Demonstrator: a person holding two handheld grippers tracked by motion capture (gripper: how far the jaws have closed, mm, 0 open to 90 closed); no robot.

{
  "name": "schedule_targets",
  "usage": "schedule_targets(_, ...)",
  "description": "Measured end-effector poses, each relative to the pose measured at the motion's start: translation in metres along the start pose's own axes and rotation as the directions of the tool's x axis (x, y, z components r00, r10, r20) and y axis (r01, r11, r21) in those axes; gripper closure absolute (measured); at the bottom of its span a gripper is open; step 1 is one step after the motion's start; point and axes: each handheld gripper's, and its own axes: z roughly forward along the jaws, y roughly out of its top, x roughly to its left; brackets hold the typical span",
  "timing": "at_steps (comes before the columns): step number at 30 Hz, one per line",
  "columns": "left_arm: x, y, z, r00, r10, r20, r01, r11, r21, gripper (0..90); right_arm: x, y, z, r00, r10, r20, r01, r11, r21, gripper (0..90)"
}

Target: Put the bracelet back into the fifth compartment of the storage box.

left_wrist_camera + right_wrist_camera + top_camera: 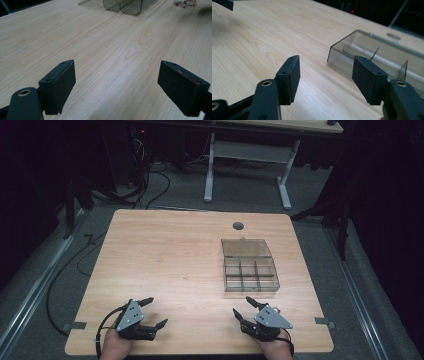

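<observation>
A smoky clear plastic compartment box (pixel 250 275) lies on the right half of the wooden table (pixel 165 255), its lid (pixel 246 247) folded back flat behind it. The compartments look empty. My left gripper (pixel 157 311) rests at the near left edge, open, with nothing between its fingers. My right gripper (pixel 241 305) sits at the near right, just in front of the box, open and empty too. In the left gripper view the gripper (pixel 116 85) spans bare wood, with the box (pixel 125 6) far ahead. In the right gripper view the gripper (pixel 325 77) points at the box's near corner (pixel 342 55).
A round cable hole (pixel 238 225) sits near the table's far edge. A small glinting thing (pixel 184 3) lies on the wood at the top right of the left gripper view; I cannot tell what it is. Beyond the table stand a white-legged desk (pixel 247 155) and floor cables (pixel 145 180).
</observation>
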Motion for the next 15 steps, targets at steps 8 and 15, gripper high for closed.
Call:
schedule_targets(8, 0.000, 0.000, 0.000, 1.0000, -0.004, 0.001, 0.004, 1.0000, 0.002, 15.6, -0.006, -0.007, 0.004, 0.9974, 0.070, -0.018, -0.068, 0.9925, 0.102, 36.6)
schedule_targets(15, -0.001, 0.000, 0.000, 1.0000, 0.005, 0.000, -0.005, 1.0000, 0.005, 15.7, -0.012, -0.008, 0.001, 0.9943, 0.106, -0.013, -0.104, 0.9898, 0.098, 37.8)
